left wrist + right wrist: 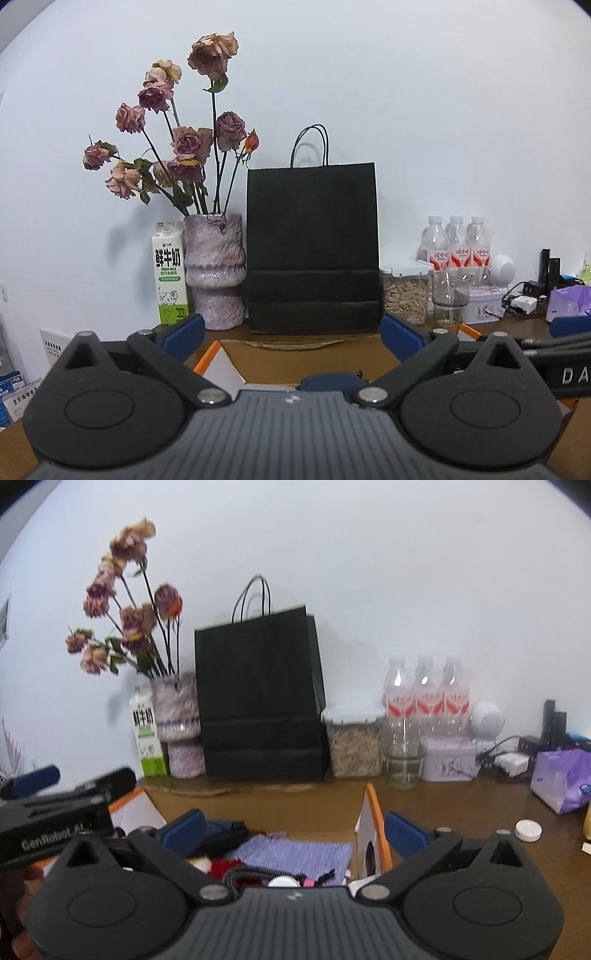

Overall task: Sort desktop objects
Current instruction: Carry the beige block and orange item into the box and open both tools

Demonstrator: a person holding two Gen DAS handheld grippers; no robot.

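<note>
Both tools are spread wide and pinch nothing. The left tool (291, 328) and the right tool (293, 829) hang over an open box (373, 827) at the front of the counter (461, 801). A purple cloth (295, 853) lies in the box, just below the right tool. A black bag (312, 251) stands at the back edge.

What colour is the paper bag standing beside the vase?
Black paper bag, clearest in the left wrist view.
</note>
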